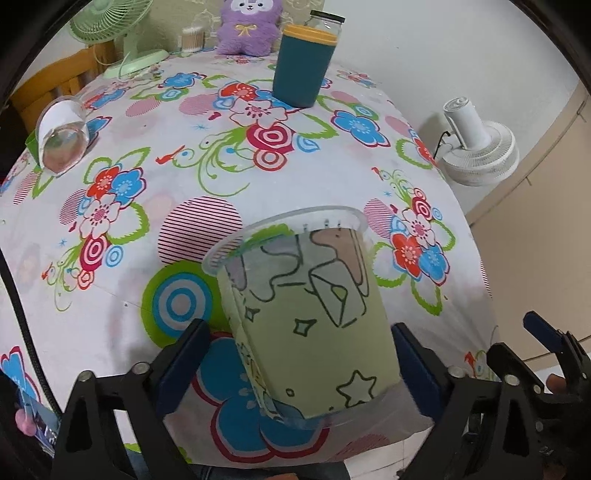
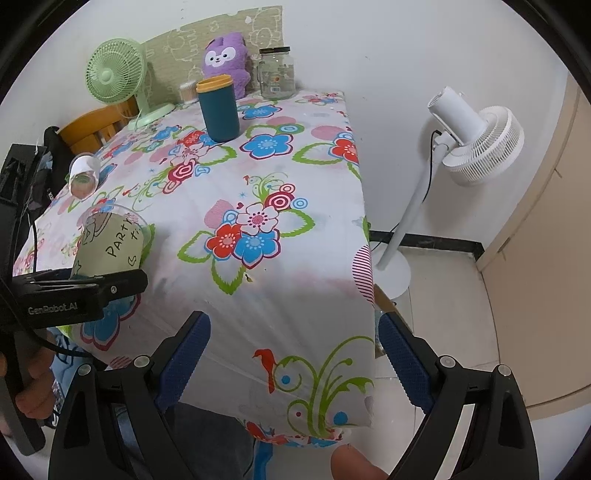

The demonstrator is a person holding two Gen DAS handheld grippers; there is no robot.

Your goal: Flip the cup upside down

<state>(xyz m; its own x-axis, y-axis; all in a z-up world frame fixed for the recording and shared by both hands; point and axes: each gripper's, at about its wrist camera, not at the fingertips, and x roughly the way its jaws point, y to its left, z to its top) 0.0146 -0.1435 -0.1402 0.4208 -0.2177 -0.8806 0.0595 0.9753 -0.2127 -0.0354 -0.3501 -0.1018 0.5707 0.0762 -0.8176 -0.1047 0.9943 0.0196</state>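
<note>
A clear plastic cup with a pale green printed sleeve (image 1: 306, 317) is between the fingers of my left gripper (image 1: 299, 365), rim pointing away from the camera and tilted toward the table. The blue pads stand beside its lower body; the right pad touches it, the left shows a gap. It also shows in the right wrist view (image 2: 109, 245), mouth down-tilted near the cloth, with the left gripper's body (image 2: 74, 295) below it. My right gripper (image 2: 293, 363) is open and empty over the table's near corner.
A floral tablecloth (image 1: 258, 177) covers the table. A teal tumbler with yellow lid (image 1: 303, 66), a glass jar (image 2: 277, 72), a purple plush (image 1: 247, 26), a green desk fan (image 1: 118, 33) and a tipped clear cup (image 1: 62, 136) stand around. A white floor fan (image 2: 476, 140) is right.
</note>
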